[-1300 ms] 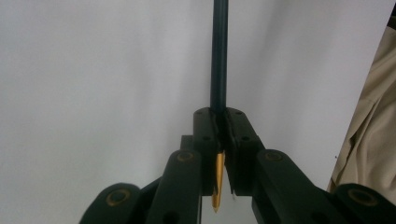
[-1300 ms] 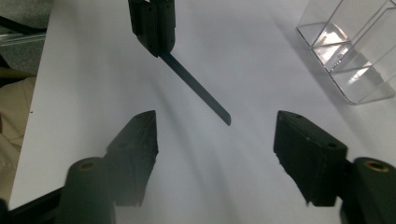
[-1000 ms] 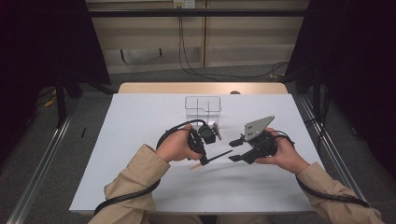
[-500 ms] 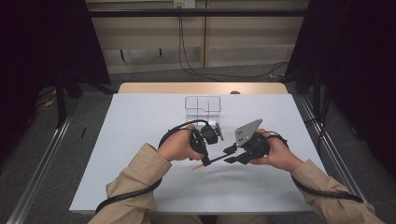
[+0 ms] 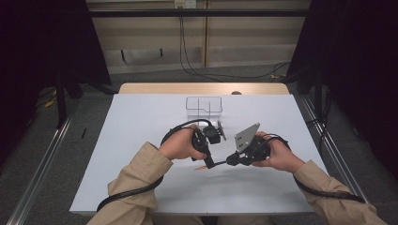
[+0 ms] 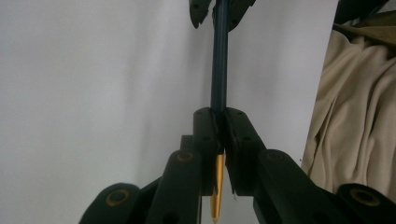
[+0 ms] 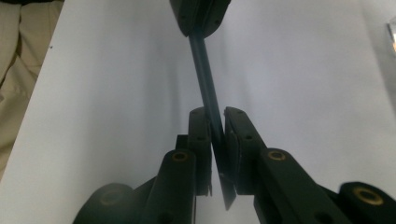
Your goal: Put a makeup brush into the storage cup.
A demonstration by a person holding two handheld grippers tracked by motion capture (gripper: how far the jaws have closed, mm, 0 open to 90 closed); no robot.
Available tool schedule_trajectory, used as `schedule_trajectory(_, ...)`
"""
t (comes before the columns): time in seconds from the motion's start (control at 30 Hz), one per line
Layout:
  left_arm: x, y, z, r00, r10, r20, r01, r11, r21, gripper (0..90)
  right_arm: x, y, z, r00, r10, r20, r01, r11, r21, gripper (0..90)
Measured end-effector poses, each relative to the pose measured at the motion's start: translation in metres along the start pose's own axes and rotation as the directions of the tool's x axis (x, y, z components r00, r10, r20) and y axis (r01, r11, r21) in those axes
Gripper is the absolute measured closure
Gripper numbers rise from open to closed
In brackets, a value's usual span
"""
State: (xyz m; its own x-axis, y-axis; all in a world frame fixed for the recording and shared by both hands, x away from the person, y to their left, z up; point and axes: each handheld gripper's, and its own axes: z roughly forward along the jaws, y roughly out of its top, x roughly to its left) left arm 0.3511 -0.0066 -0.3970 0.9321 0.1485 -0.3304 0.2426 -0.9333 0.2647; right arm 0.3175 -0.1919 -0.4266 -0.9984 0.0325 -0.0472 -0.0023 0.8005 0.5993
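High view: both hands meet over the near-middle of the white counter (image 5: 141,140); left tool (image 5: 209,164) and right tool (image 5: 230,161) face each other w/ a thin dark pen (image 5: 218,163) bridging them, just above the sheet. A small orange-ish bit (image 5: 200,168) lies on the counter just beside the left tool, too small to identify. Clear divided box (image 5: 203,106) sits well apart, toward the far edge. Left gripper view: left tool (image 6: 220,135) is closed down on the pen (image 6: 218,70), jaws pinched tight around the dark blue barrel, a gold tapered end poking out behind them; far end of the barrel runs into the other tool's jaws at top. Right gripper view: right tool (image 7: 216,135) is likewise clamped on the pen (image 7: 205,74), barrel slightly angled between the pads, a dark end sticking out at the back. Judgement: looks like a pull-apart or hand-over, prob. cap vs. body, but can't confirm. To do it well: keep both grips firm, pull straight along the barrel axis, no twisting sideways, stay low over the counter so a slip doesn't send parts rolling.
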Motion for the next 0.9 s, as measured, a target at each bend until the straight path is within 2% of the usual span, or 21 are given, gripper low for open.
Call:
schedule_trajectory(0.03, 0.001, 0.0, -0.002, 0.9999, 0.008, 0.006, -0.008, 1.0, -0.002, 83.4, 0.0, -0.001, 0.001, 1.0, -0.007, -0.003, 0.007, 1.0, 0.001, 82.7)
schedule_trajectory(0.07, 0.0, -0.001, -0.003, 0.9999, -0.009, 0.012, 0.009, 0.9997, -0.023, 83.4, 0.001, -0.001, 0.002, 0.9999, -0.011, -0.008, 0.011, 1.0, 0.01, 83.5)
schedule_trajectory(0.1, 0.002, -0.001, -0.006, 0.9999, 0.002, 0.014, -0.001, 0.9997, -0.023, 83.5, 0.002, -0.002, 0.003, 0.9998, -0.016, -0.013, 0.016, 1.0, 0.018, 84.3)
schedule_trajectory(0.13, 0.002, -0.001, -0.007, 0.9997, -0.012, 0.022, 0.013, 0.9992, -0.039, 83.4, 0.003, -0.003, 0.004, 0.9997, -0.015, -0.018, 0.015, 1.0, 0.019, 84.8)
schedule_trajectory(0.2, 0.003, -0.001, -0.011, 0.9998, -0.006, 0.02, 0.007, 0.9991, -0.041, 83.6, 0.004, -0.005, 0.006, 0.9997, -0.015, -0.017, 0.015, 1.0, 0.011, 85.0)
schedule_trajectory(0.23, 0.003, -0.001, -0.01, 0.9996, -0.016, 0.022, 0.018, 0.9987, -0.048, 83.5, 0.004, -0.005, 0.007, 0.9998, -0.009, -0.015, 0.009, 1.0, 0.004, 85.1)
schedule_trajectory(0.33, 0.005, -0.002, -0.011, 0.9997, -0.008, 0.023, 0.009, 0.9991, -0.042, 83.5, 0.003, -0.007, 0.007, 0.9998, -0.001, -0.02, 0.001, 1.0, -0.003, 85.1)
schedule_trajectory(0.37, 0.005, -0.002, -0.011, 0.9994, -0.028, 0.022, 0.029, 0.9977, -0.061, 83.4, 0.003, -0.007, 0.008, 0.9998, 0.003, -0.018, -0.003, 1.0, -0.004, 85.2)
schedule_trajectory(0.4, 0.006, -0.003, -0.012, 0.9995, -0.022, 0.02, 0.024, 0.9979, -0.06, 83.4, 0.003, -0.006, 0.007, 0.9999, 0.008, -0.015, -0.008, 1.0, -0.001, 85.2)
schedule_trajectory(0.43, 0.006, -0.004, -0.011, 0.9992, -0.034, 0.022, 0.035, 0.9967, -0.073, 83.2, 0.003, -0.007, 0.007, 0.9998, 0.015, -0.014, -0.015, 1.0, -0.006, 85.2)
schedule_trajectory(0.57, 0.011, -0.007, -0.016, 0.9996, -0.019, 0.021, 0.021, 0.9961, -0.086, 82.4, 0.002, -0.006, 0.007, 0.9994, 0.034, -0.007, -0.035, 0.999, -0.018, 85.2)
schedule_trajectory(0.6, 0.01, -0.008, -0.015, 0.9989, -0.042, 0.022, 0.044, 0.9927, -0.112, 82.3, 0.002, -0.007, 0.007, 0.9992, 0.041, -0.007, -0.041, 0.999, -0.022, 85.2)
schedule_trajectory(0.63, 0.011, -0.009, -0.017, 0.9993, -0.034, 0.018, 0.035, 0.9936, -0.108, 82.0, 0.001, -0.007, 0.006, 0.9993, 0.038, -0.004, -0.038, 0.999, -0.03, 85.2)
schedule_trajectory(0.67, 0.009, -0.01, -0.016, 0.9977, -0.065, 0.019, 0.067, 0.9885, -0.135, 80.2, 0.001, -0.008, 0.006, 0.999, 0.044, -0.006, -0.045, 0.998, -0.035, 85.2)
schedule_trajectory(0.7, 0.012, -0.011, -0.018, 0.9995, -0.031, 0.009, 0.032, 0.9922, -0.12, 78.3, 0.001, -0.008, 0.006, 0.999, 0.044, -0.006, -0.044, 0.998, -0.038, 85.2)
schedule_trajectory(0.73, 0.013, -0.012, -0.019, 0.9995, -0.029, 0.007, 0.03, 0.9913, -0.128, 75.4, 0.001, -0.008, 0.006, 0.999, 0.045, -0.003, -0.045, 0.998, -0.04, 85.2)
schedule_trajectory(0.77, 0.013, -0.013, -0.019, 0.9989, -0.045, 0.01, 0.046, 0.9885, -0.144, 72.9, 0.001, -0.009, 0.006, 0.9986, 0.052, -0.002, -0.052, 0.998, -0.044, 85.2)
schedule_trajectory(0.8, 0.014, -0.015, -0.02, 0.9994, -0.036, 0.003, 0.036, 0.9887, -0.146, 72.2, 0.001, -0.009, 0.006, 0.9983, 0.059, -0.004, -0.059, 0.997, -0.046, 85.2)
schedule_trajectory(0.83, 0.014, -0.016, -0.02, 0.9984, -0.057, 0.003, 0.056, 0.9831, -0.174, 69.9, 0.001, -0.01, 0.006, 0.9986, 0.053, 0.001, -0.053, 0.997, -0.049, 85.2)
schedule_trajectory(0.9, 0.016, -0.018, -0.021, 0.999, -0.044, -0.012, 0.041, 0.9828, -0.18, 65.0, 0.001, -0.011, 0.005, 0.9978, 0.066, -0.001, -0.066, 0.997, -0.052, 85.2)
